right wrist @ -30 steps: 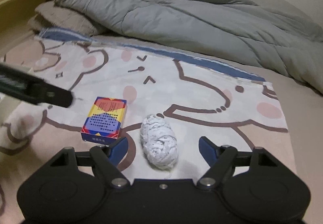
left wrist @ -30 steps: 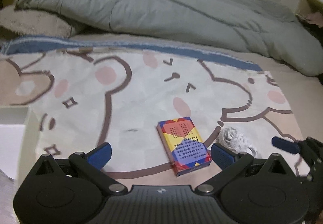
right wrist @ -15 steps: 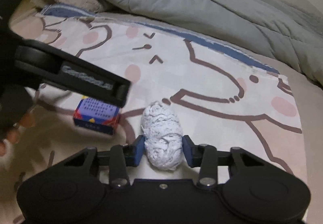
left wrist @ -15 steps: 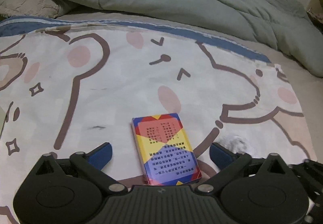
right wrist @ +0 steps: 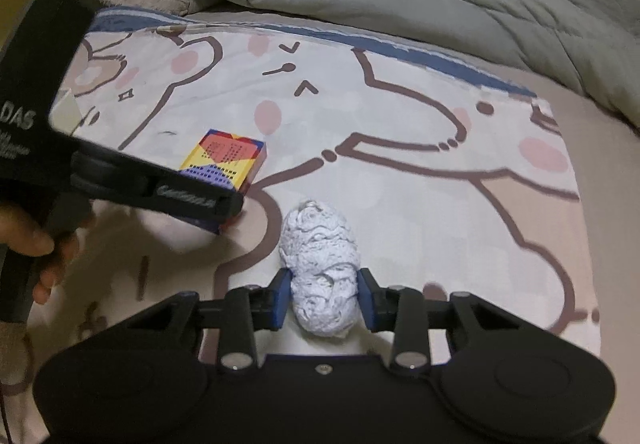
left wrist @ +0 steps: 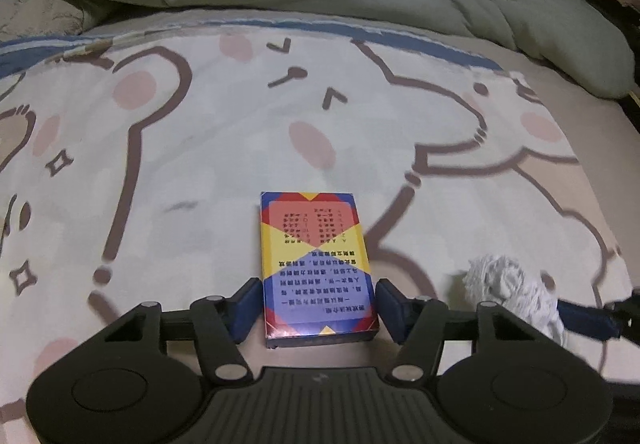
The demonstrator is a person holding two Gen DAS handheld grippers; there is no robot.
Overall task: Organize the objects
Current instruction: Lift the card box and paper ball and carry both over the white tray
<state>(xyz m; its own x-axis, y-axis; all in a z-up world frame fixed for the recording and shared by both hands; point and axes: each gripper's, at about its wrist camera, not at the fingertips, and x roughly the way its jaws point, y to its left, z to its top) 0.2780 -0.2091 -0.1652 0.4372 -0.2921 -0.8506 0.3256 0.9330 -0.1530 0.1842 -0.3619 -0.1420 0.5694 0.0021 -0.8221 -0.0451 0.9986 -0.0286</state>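
Both fingers (left wrist: 249, 304) flank the card box (left wrist: 316, 264), closing.

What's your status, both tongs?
Left tongs closing around card box. Right tongs closing, pressing on white cloth wad. Nothing in the way.

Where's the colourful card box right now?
In the left wrist view the card box lies flat on the bear-print sheet, between the closing left gripper pads, left of the white yarn ball.

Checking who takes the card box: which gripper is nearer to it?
Left. The left gripper straddles the card box, jaws closing. The right gripper, also closing, pinches the white wad beside it.
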